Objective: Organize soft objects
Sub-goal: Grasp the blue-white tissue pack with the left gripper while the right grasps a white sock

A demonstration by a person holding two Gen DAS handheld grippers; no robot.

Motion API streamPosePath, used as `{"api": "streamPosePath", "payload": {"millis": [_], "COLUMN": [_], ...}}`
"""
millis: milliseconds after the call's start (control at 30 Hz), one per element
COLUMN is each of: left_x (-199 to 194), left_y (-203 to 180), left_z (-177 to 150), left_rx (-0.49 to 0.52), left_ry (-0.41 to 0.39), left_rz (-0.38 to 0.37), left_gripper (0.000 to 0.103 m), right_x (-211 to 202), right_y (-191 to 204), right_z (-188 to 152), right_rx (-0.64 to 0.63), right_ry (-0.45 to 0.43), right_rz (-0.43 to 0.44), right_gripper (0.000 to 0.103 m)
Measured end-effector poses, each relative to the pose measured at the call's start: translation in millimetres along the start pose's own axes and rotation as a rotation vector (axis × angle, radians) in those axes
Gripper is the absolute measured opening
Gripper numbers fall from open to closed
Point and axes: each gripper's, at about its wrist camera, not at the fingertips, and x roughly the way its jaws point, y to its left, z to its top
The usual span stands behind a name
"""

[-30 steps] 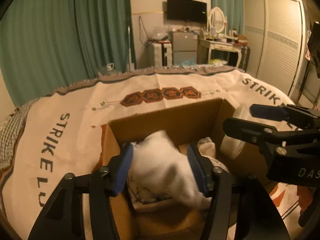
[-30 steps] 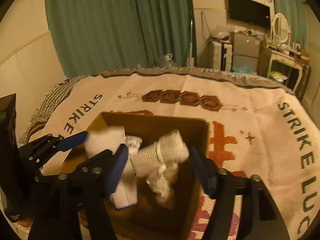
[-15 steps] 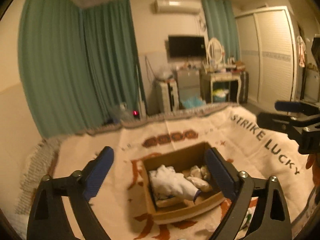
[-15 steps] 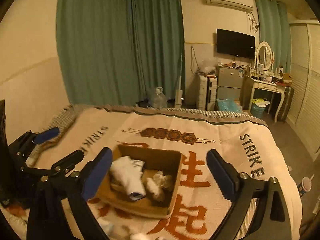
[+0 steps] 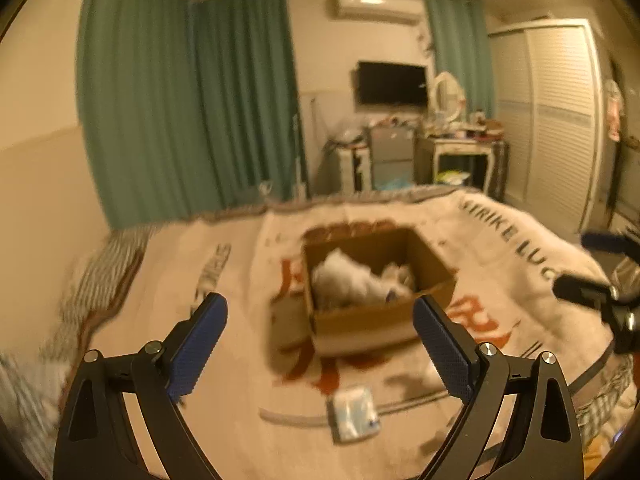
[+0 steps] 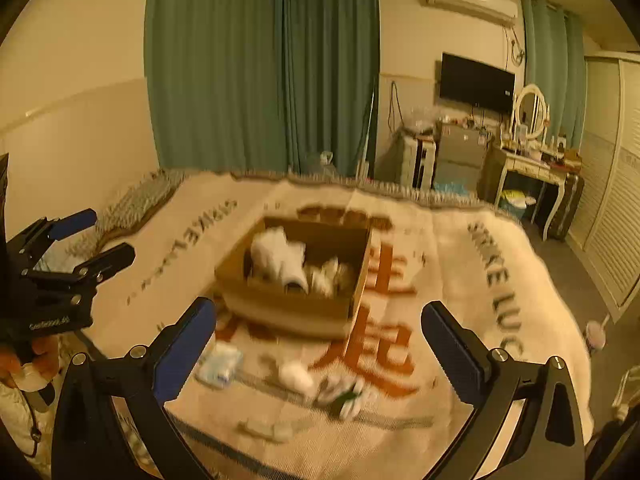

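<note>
A brown cardboard box [image 5: 360, 324] [image 6: 280, 308] stands on the blanket-covered bed and holds white soft items [image 5: 348, 280] [image 6: 280, 260]. My left gripper [image 5: 320, 344] is open and empty, held back from the box and above the bed. My right gripper [image 6: 320, 344] is also open and empty, at a similar distance. A pale blue-white packet [image 5: 354, 412] [image 6: 220, 364] lies on the blanket in front of the box. A white rolled item [image 6: 296, 374] and a white-and-dark bundle [image 6: 344, 394] lie near it.
The bed is covered by a cream blanket [image 6: 460, 280] with orange characters and dark lettering. Green curtains [image 6: 260, 60], a TV [image 6: 476, 78], a dressing table [image 6: 528, 160] and a louvred wardrobe [image 5: 556, 120] stand beyond. The other gripper shows at each view's edge [image 5: 600, 280] [image 6: 60, 264].
Both grippers let go of white soft items into the box, opened wide and drew back and up. The box now looks small and loose items in front have come into view.
</note>
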Motion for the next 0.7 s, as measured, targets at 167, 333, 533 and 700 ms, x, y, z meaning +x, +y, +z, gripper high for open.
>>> {"api": "streamPosePath", "payload": {"millis": [167, 333, 533, 700], "left_x": [44.2, 70.8, 86.7, 93.0], "left_y": [-10.0, -15.0, -20.6, -18.3], "left_z": [-46.5, -91.1, -132.2, -140.2], "left_rx": [-0.001, -0.065, -0.074, -0.068], "left_ry": [0.106, 0.202, 0.298, 0.324], "left_rz": [0.022, -0.006, -0.013, -0.016], "left_gripper": [0.095, 0.095, 0.095, 0.095], "right_x": [45.2, 91.6, 130.4, 154.6], "right_y": [11.9, 17.1, 23.8, 22.1], "right_z": [-66.9, -124.2, -158.9, -168.0], "right_rx": [-0.011, 0.035, 0.062, 0.106], "right_ry": [0.110, 0.258, 0.371, 0.429], "right_rz": [-0.010, 0.051, 0.101, 0.133], "right_gripper": [0.103, 0.103, 0.095, 0.079]}}
